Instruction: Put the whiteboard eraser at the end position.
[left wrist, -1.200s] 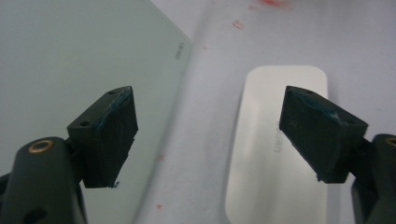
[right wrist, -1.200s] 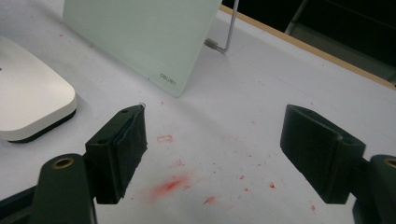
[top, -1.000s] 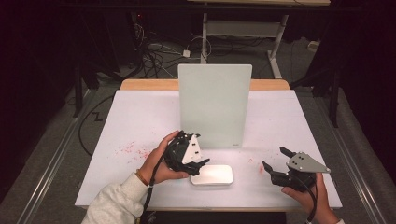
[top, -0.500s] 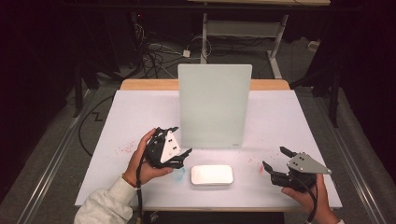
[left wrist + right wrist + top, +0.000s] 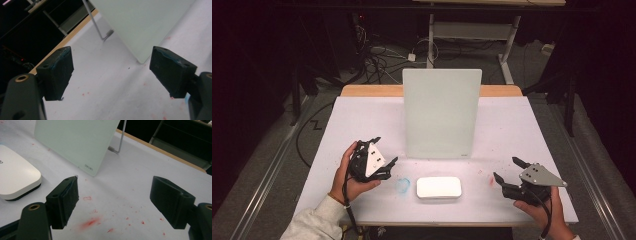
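- Pulling away: left gripper (image 5: 384, 156) has come off the white eraser block (image 5: 438, 187); 1 s ago it sat right over the block's left end, half a second ago it was already lifted left, now it is further out at the block's 9–10 o'clock, clearly apart.
- Left gripper's jaws stand wide apart with nothing between them; in the left gripper view its gap (image 5: 111, 75) frames bare table and the bottom corner of the glass board (image 5: 140, 22).
- Right gripper (image 5: 508, 169) unchanged across all three high-view frames, parked at the block's 3 o'clock, well apart; jaws spread, holding nothing, red smears (image 5: 91, 222) on the table under them.
- Eraser block lies flat on the white table (image 5: 362, 125), same spot throughout, at 6 o'clock of the upright board (image 5: 441, 112), near the front edge.
- Blue smudge (image 5: 402, 185) on the table just left of the block, between it and the left gripper.
- Judgement: block looks released or set down; left hand retreating, so this placing step reads as finished. Neither tool is on the block now.
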`<state>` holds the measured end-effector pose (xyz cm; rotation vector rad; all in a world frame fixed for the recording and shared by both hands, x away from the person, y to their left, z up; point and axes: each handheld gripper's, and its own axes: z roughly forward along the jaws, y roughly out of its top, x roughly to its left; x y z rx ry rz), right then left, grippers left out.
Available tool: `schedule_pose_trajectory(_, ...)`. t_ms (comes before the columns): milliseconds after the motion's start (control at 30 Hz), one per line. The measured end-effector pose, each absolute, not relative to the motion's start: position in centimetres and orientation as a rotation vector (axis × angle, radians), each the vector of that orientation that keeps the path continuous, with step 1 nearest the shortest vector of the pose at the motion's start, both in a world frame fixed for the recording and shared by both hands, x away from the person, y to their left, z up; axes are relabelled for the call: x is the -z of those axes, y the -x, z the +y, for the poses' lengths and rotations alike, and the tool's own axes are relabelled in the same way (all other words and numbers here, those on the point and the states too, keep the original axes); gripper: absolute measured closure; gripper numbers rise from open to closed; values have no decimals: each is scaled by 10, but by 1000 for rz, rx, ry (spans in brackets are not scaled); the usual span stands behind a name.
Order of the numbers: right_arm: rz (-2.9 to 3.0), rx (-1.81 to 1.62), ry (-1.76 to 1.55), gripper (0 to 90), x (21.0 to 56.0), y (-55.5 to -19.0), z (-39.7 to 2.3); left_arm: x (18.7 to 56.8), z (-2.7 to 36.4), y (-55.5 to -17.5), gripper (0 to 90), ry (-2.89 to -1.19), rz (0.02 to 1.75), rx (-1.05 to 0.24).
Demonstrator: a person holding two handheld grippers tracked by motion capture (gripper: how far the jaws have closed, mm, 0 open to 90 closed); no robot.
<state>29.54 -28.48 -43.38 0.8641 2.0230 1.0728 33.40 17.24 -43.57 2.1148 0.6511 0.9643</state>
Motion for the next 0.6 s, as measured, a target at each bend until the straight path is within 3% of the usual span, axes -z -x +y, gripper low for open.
schedule_pose_trajectory(600, 2007, -1072, -864, 223, 435, -298, -287, 458, 206, -319, 176, -2119, 765, -921)
